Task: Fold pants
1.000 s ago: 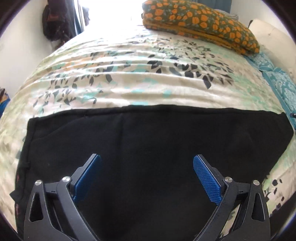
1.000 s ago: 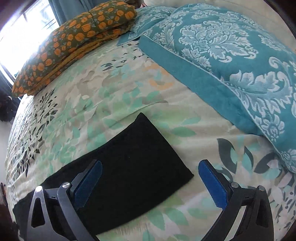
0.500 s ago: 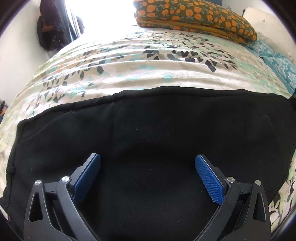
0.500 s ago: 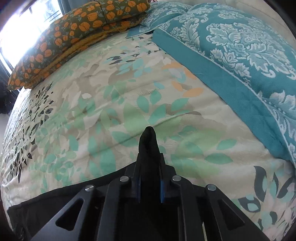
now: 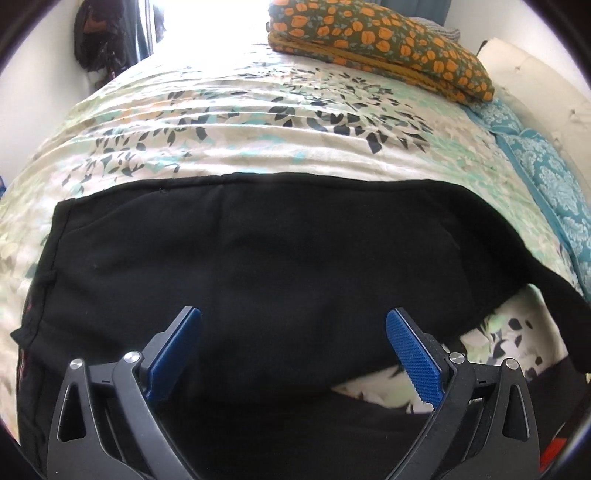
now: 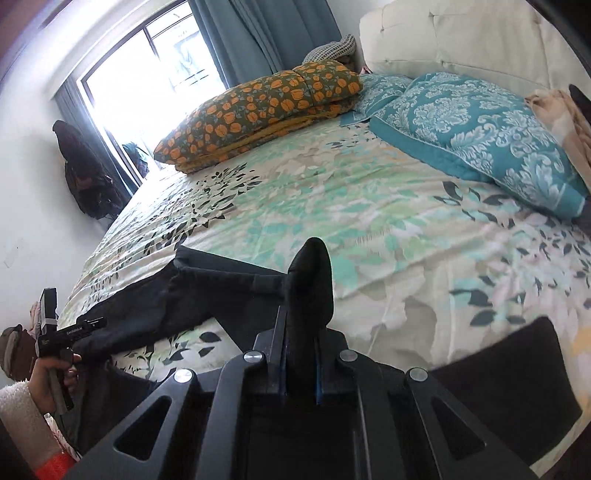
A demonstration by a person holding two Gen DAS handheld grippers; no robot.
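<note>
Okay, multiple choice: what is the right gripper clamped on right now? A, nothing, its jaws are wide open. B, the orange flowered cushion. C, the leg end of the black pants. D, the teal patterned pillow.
C: the right gripper is shut on a bunch of black pants fabric that sticks up between its fingers, lifted off the bedspread.

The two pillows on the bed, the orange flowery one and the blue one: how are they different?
The orange flowery pillow is dark with orange flowers; the blue pillow is teal with a white swirly pattern. The orange flowery pillow lies near the window, while the blue pillow lies against the cream headboard. The orange flowery pillow looks flatter and stacked in layers; the blue pillow looks puffier. Both rest at the far end of the leafy bedspread.
</note>
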